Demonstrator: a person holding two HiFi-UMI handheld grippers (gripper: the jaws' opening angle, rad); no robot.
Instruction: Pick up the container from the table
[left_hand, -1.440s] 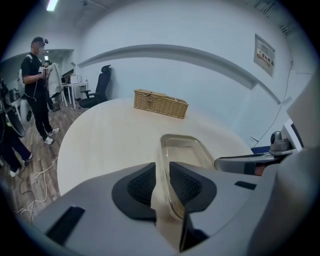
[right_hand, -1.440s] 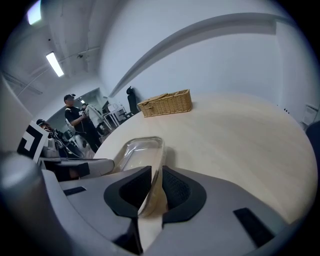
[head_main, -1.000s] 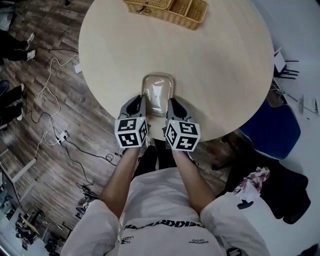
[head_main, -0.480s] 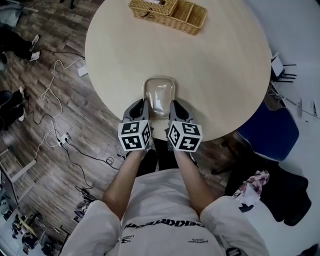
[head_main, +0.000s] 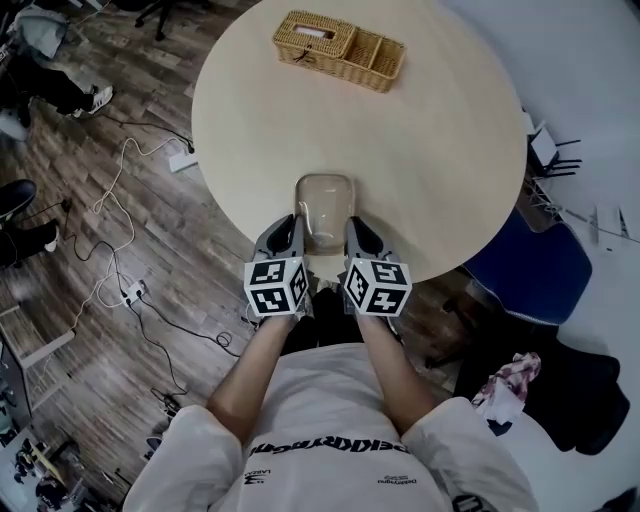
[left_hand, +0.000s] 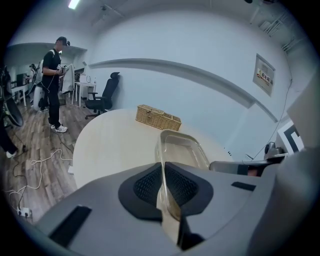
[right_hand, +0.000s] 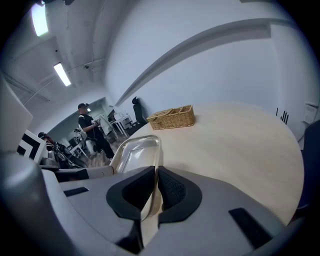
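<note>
Clear, stiff plastic container (head_main: 323, 205), seemingly empty and probably light. Thin, slick walls, so likely safest gripped at the rim on both long sides and kept level. Lies by the near edge of the round table (head_main: 440, 130), well apart from the wicker basket (head_main: 340, 48). Pinched at its left wall by the left tool (head_main: 291, 230) and at its right wall by the right tool (head_main: 357, 230). Cannot tell whether clear of the table yet.
</note>
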